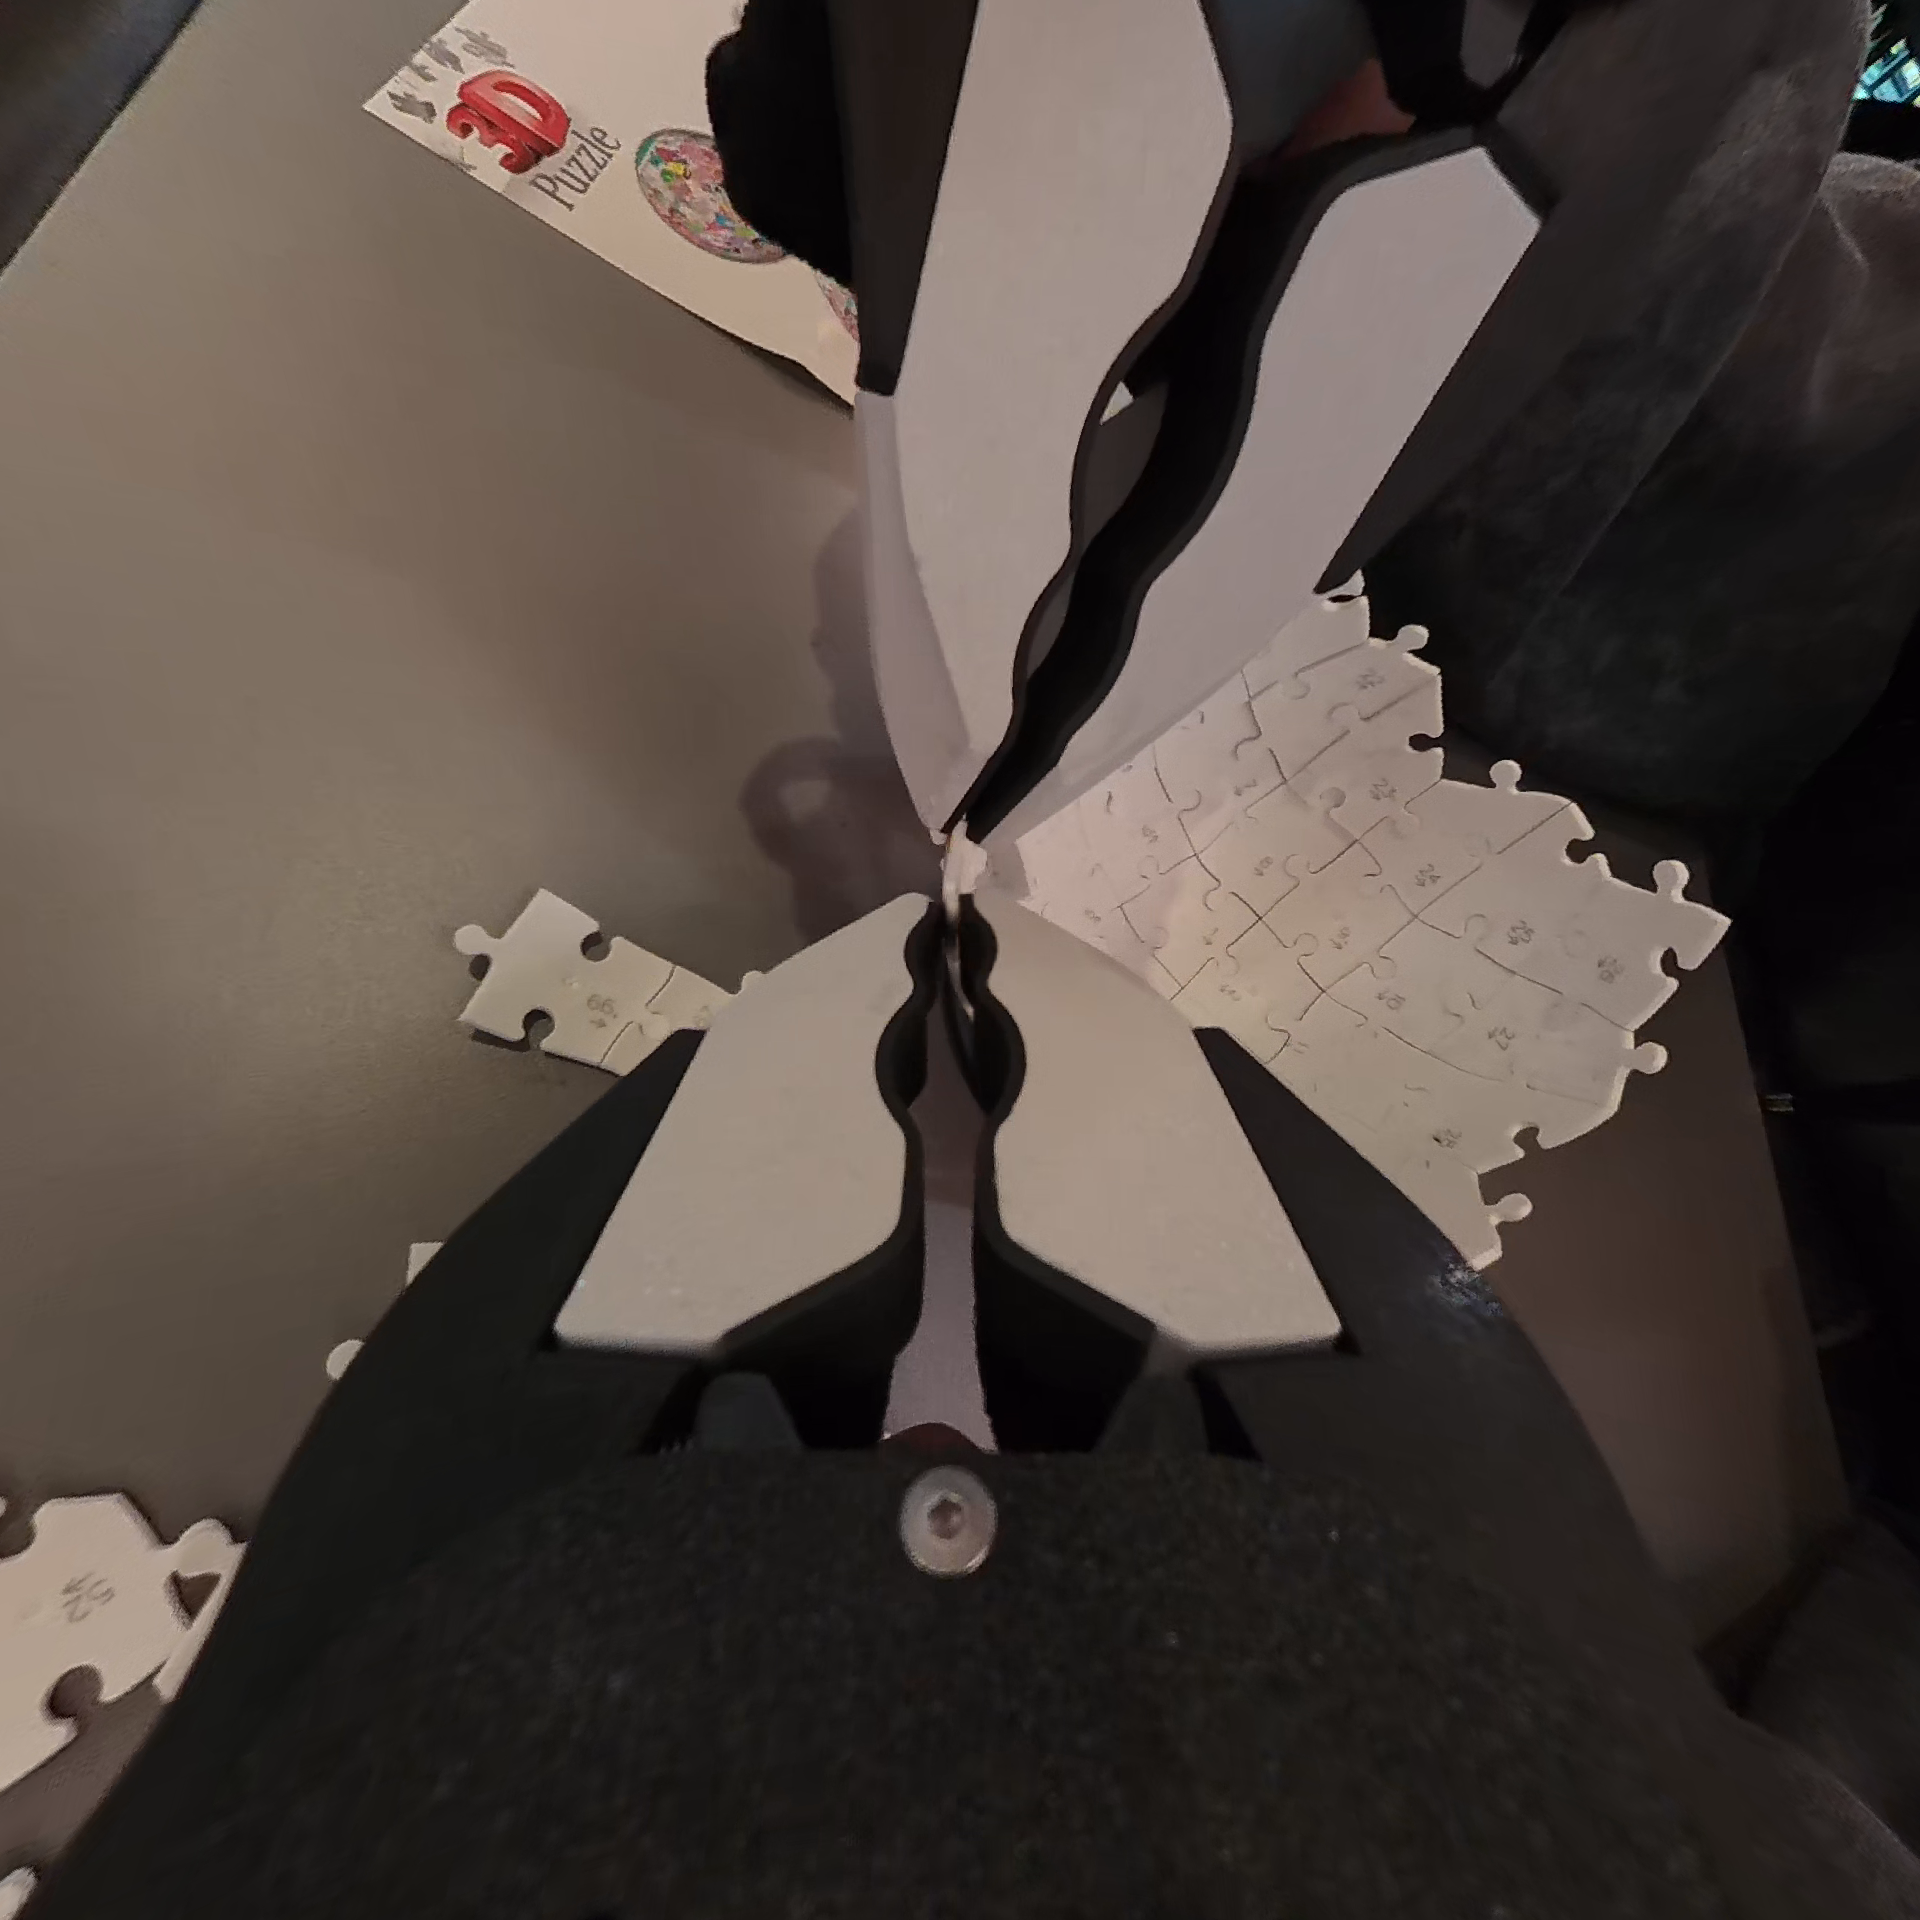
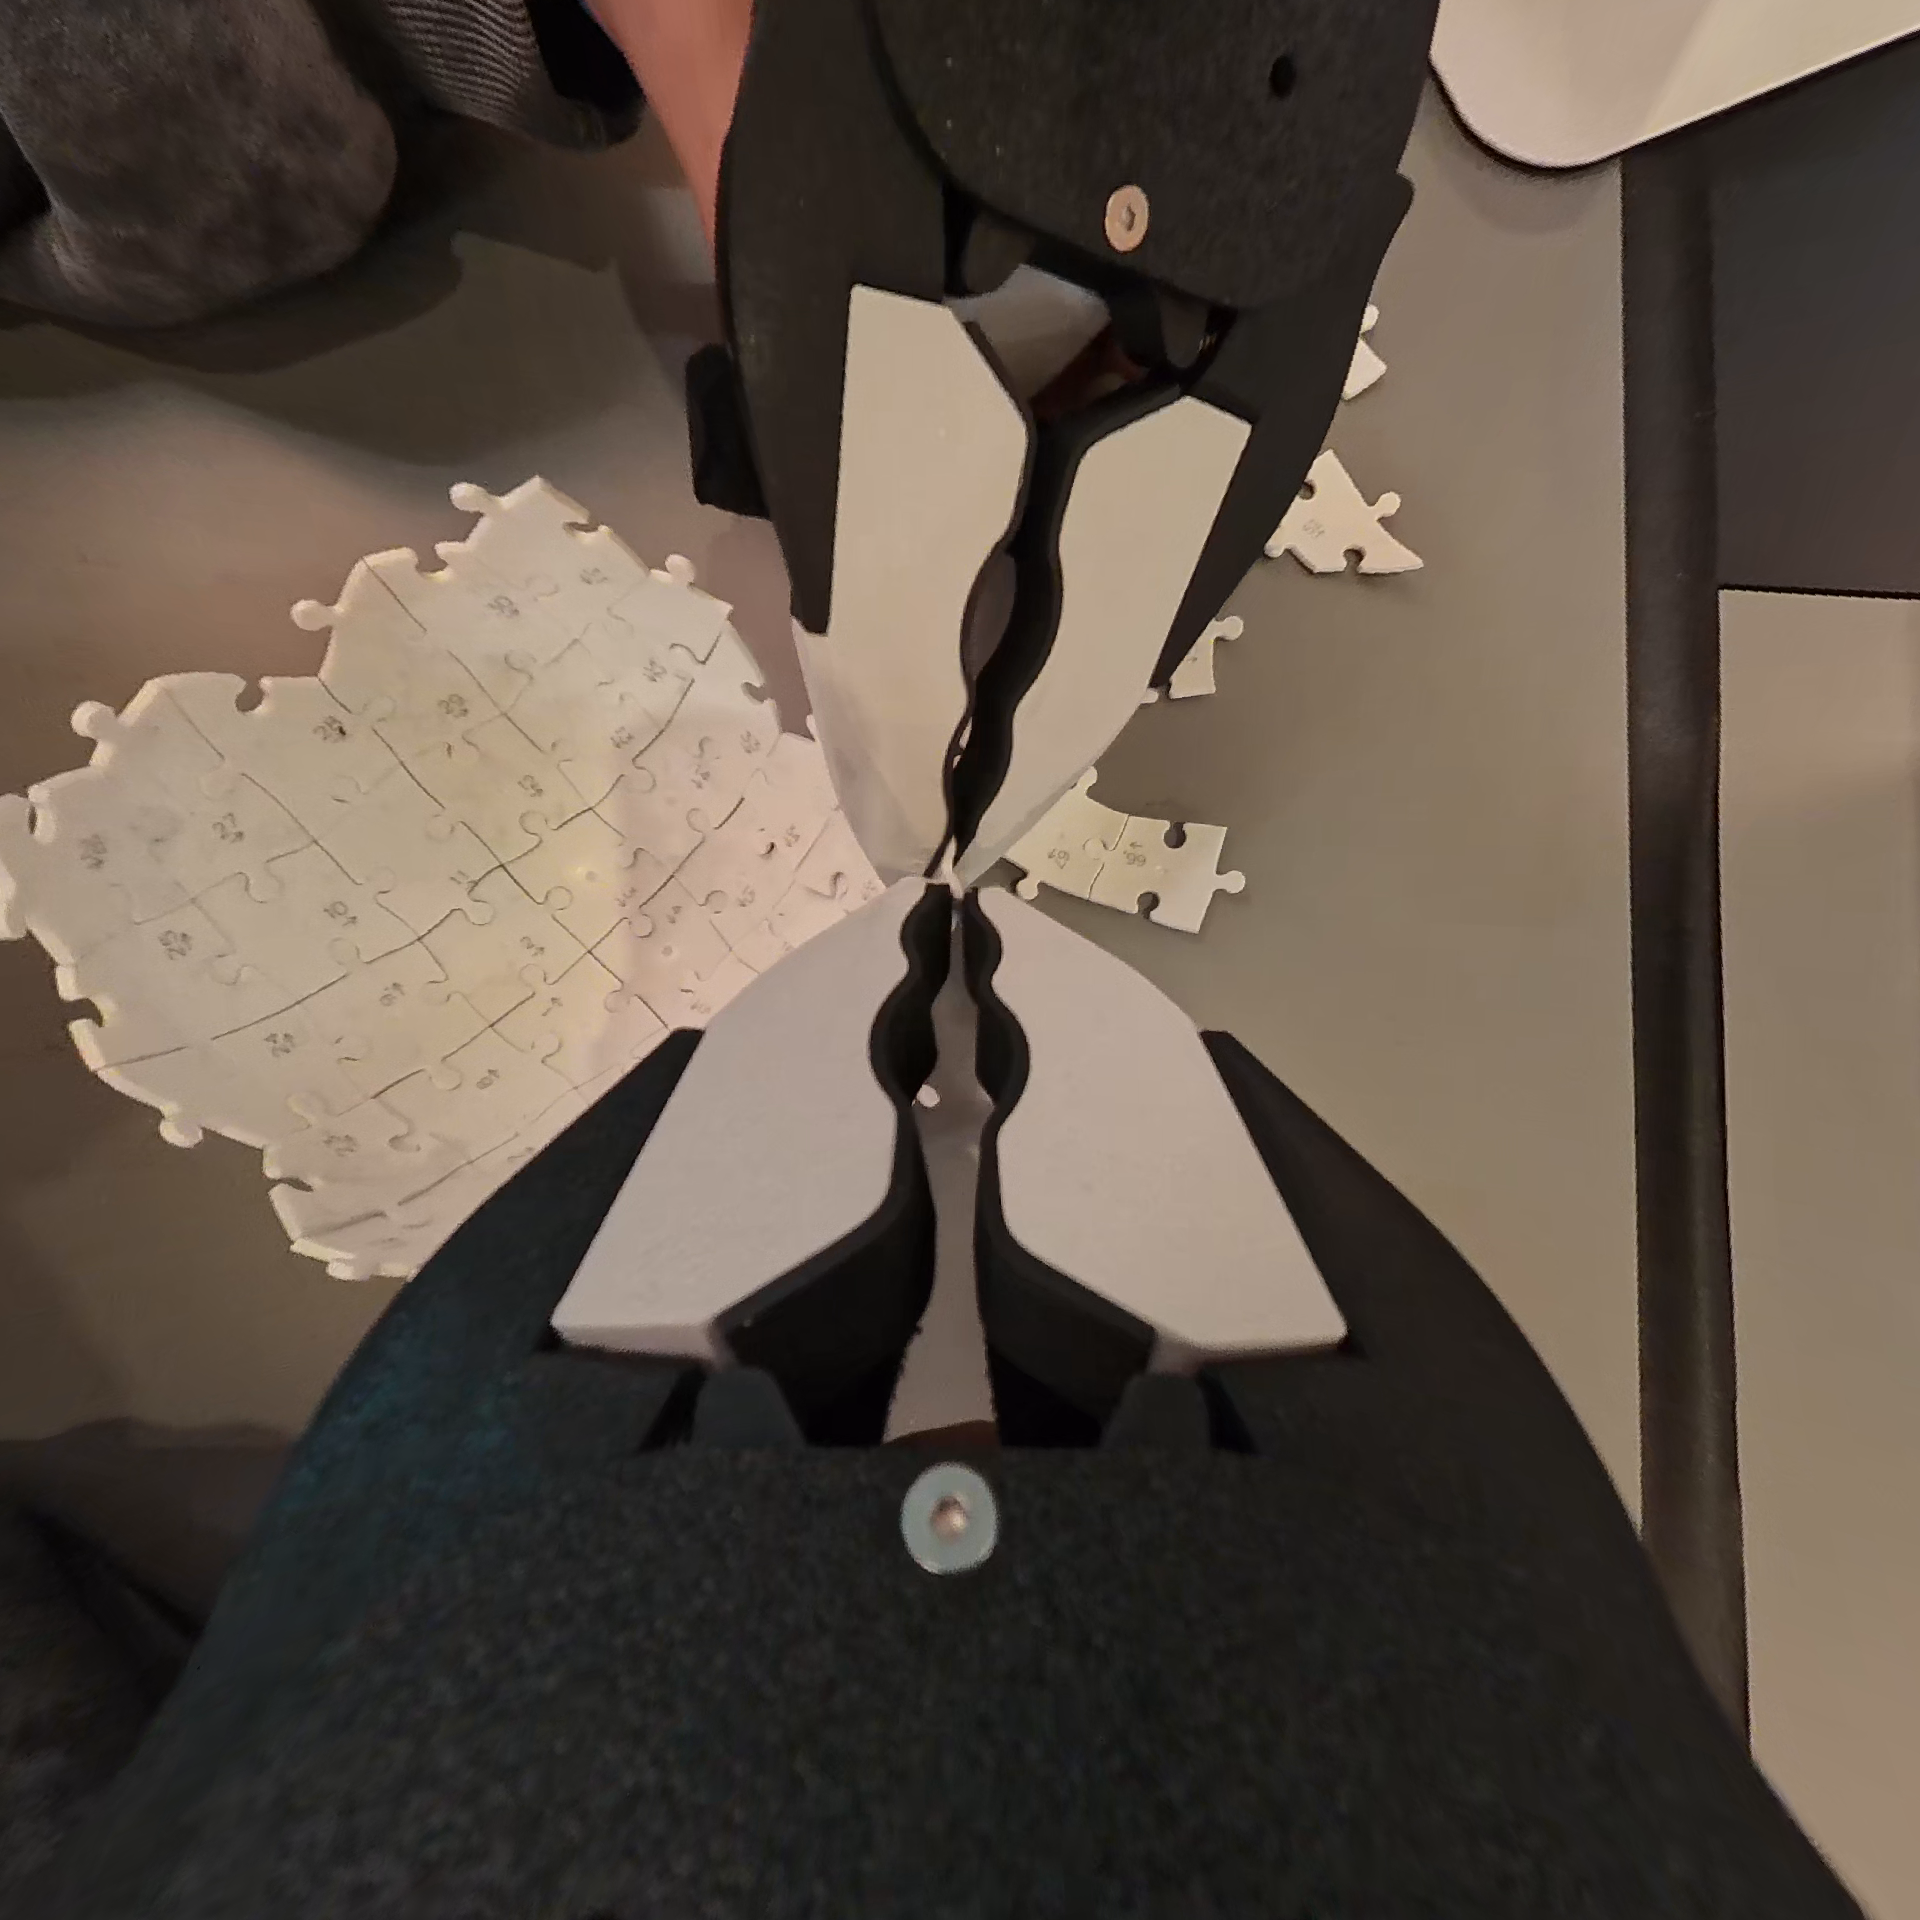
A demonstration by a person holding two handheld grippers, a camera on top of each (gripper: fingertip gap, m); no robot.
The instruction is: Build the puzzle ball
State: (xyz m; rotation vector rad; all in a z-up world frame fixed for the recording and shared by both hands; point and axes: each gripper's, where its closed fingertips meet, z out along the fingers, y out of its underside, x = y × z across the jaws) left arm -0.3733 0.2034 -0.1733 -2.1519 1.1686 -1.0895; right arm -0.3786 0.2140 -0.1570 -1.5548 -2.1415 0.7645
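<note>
The partly built puzzle ball is a curved white shell of numbered pieces, inner side up, on the grey table [image 1: 312, 623]. It lies at the right in the left wrist view [image 1: 1382, 914] and at the left in the right wrist view [image 2: 395, 862]. My left gripper [image 1: 951, 914] and right gripper [image 2: 951, 899] meet tip to tip at the shell's edge. The left gripper is shut on a thin white puzzle piece [image 1: 958, 971] seen edge-on. The right gripper [image 1: 951, 831] comes in from the top, shut at the shell's rim. The join is hidden by the fingertips.
Two joined loose pieces [image 1: 582, 987] [image 2: 1132, 862] lie just beyond the tips. More loose pieces lie at the lower left [image 1: 83, 1621] and behind the left gripper [image 2: 1340, 530]. A printed puzzle leaflet [image 1: 582, 177] lies farther off. A grey sleeve [image 1: 1662, 416] borders the shell. A dark strip [image 2: 1673, 727] runs along the right. My two grippers' fingertips are within a few centimetres of each other.
</note>
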